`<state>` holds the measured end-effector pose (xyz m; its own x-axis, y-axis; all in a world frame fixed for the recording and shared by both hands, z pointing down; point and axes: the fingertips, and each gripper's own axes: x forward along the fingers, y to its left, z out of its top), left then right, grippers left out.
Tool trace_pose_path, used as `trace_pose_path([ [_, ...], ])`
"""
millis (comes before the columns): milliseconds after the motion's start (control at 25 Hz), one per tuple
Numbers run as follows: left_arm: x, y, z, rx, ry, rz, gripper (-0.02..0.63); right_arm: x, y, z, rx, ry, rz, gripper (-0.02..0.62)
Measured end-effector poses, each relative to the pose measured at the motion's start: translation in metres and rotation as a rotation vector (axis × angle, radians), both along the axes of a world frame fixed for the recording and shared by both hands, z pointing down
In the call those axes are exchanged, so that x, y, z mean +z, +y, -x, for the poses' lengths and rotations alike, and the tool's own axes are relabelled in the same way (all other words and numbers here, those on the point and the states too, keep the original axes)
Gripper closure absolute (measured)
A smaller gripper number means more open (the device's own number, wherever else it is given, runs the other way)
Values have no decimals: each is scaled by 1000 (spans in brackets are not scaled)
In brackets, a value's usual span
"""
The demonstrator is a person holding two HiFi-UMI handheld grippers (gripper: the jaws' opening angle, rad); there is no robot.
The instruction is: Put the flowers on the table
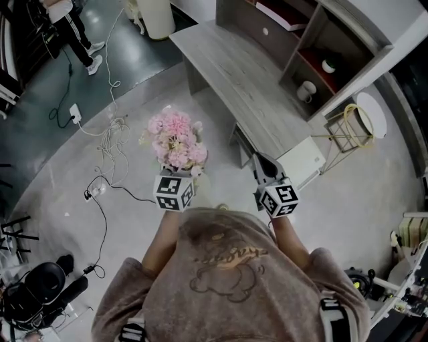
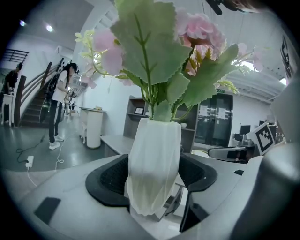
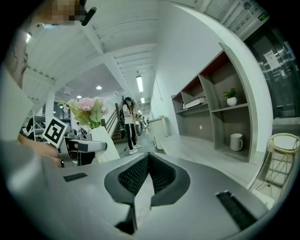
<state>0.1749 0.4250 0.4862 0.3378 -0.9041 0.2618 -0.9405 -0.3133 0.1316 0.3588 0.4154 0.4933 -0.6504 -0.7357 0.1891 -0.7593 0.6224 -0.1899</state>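
Left tool (image 2: 152, 174): jaws clamped on the lower body of a white vase (image 2: 154, 140), one dark pad on each side.
Vase: upright, ridged, held in the air above the floor (image 1: 348, 207).
Flowers (image 1: 175, 139): pink blooms with green leaves, standing in the vase; in the head view they are off the near end of the surface, to its left, not on it.
Right tool (image 3: 146, 164): jaws together with nothing between them, level with the other tool and apart from it, pointing at the surface's near end.
Surface (image 1: 234, 67): long grey wood top running away from the person, bare in the head view.
Shelf (image 1: 334, 40): open unit along the surface's right side, a white mug (image 1: 306, 90) in one compartment.
Stand (image 1: 354, 123): gold wire frame with a white round top, beside the shelf's near end.
Cables (image 1: 110, 143): loose on the floor left of the flowers.
Bin (image 1: 155, 17): white, past the surface's far end.
Person (image 1: 73, 30): standing far left, only legs in the head view.
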Motion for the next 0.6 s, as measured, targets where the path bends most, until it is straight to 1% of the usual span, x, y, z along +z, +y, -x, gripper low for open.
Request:
trace_pose_path([
  [360, 8, -38, 22, 3, 1, 10, 262, 17, -37, 22, -7, 7, 29, 597],
  [600, 10, -82, 46, 14, -1, 15, 262, 20, -82, 51, -26, 19, 36, 597],
])
